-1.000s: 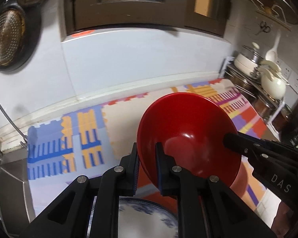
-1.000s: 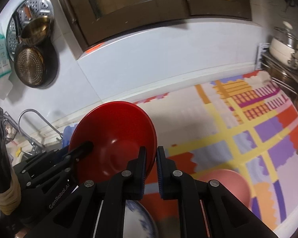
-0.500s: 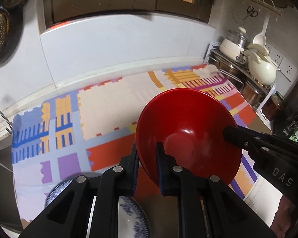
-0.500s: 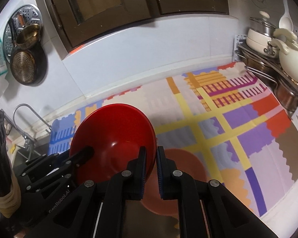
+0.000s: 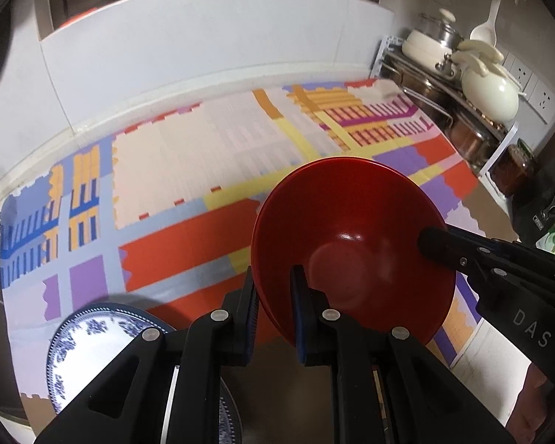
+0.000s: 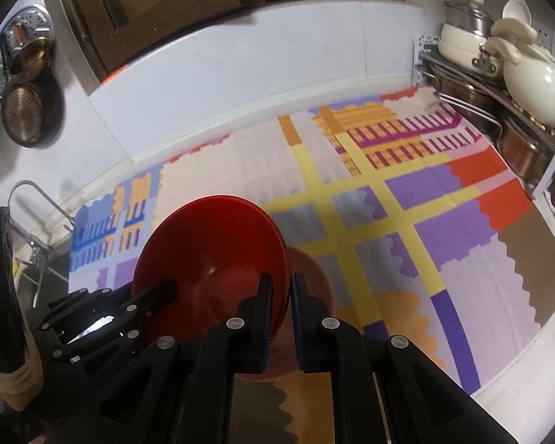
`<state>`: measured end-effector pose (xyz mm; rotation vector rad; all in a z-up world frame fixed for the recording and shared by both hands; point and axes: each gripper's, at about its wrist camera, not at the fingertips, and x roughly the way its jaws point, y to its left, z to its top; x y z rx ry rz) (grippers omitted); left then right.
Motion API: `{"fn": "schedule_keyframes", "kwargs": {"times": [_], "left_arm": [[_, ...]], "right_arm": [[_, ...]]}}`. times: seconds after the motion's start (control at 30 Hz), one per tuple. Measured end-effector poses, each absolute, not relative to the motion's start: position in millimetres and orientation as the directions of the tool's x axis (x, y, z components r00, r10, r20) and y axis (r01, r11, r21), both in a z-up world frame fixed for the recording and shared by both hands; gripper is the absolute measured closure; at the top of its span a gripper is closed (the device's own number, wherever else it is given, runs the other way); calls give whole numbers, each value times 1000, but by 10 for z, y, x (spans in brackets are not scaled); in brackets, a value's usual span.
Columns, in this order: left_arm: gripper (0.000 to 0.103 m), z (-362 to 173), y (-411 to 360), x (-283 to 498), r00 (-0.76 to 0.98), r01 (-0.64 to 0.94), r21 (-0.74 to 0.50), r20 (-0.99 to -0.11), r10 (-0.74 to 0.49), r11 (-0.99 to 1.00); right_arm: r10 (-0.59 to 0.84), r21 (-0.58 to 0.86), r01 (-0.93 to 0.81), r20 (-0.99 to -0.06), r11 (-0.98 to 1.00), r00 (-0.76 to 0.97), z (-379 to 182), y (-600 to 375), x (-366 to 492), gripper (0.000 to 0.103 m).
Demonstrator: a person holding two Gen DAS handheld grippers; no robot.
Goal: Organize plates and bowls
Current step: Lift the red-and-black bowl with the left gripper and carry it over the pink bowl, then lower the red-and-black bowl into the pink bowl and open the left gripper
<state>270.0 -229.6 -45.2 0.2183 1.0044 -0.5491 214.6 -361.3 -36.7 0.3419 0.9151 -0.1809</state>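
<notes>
A glossy red bowl (image 5: 351, 251) hangs tilted above the patterned mat, held by both grippers on opposite rims. My left gripper (image 5: 273, 285) is shut on its left rim, one finger inside and one outside. My right gripper (image 6: 279, 288) is shut on the right rim of the same red bowl (image 6: 211, 251). In the left wrist view the right gripper (image 5: 425, 244) reaches in from the right; in the right wrist view the left gripper (image 6: 166, 288) comes in from the left. A blue-and-white plate (image 5: 88, 347) lies on the mat at lower left. A pink dish (image 6: 310, 273) sits partly hidden beneath the red bowl.
The colourful mat (image 5: 185, 170) covers the counter up to a white tiled wall. A rack with pots and a cream kettle (image 6: 529, 85) stands at the right end. A sink tap (image 6: 29, 192) and hanging pans (image 6: 26, 111) are on the left.
Both grippers carried the red bowl rightward and lower over the mat. The pink dish slid under the bowl in the right wrist view, and more of the blue-and-white plate shows.
</notes>
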Motion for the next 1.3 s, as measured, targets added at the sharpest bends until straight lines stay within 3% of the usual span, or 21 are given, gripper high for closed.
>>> {"fn": "schedule_keyframes", "kwargs": {"times": [0.87,1.13,1.23,1.3], "left_arm": [[86,-761,-2485,2655,391,520,-37,-878,-276,853],[76,-760,-2492,2655,384,537,-51,-874,-297,842],[68,-749,-2514,2627,376,549,-55,-875,-305,834],[56,-716,-2522,2592,393,552,-39,-869,-301,833]], "right_arm": [[31,215,292,-849,932,527,-771,-3801,2141,91],[27,211,293,-850,933,526,-788,-3800,2136,91],[29,216,295,-848,931,530,-785,-3805,2124,90],[29,219,296,-845,930,535,-771,-3822,2111,80]]}}
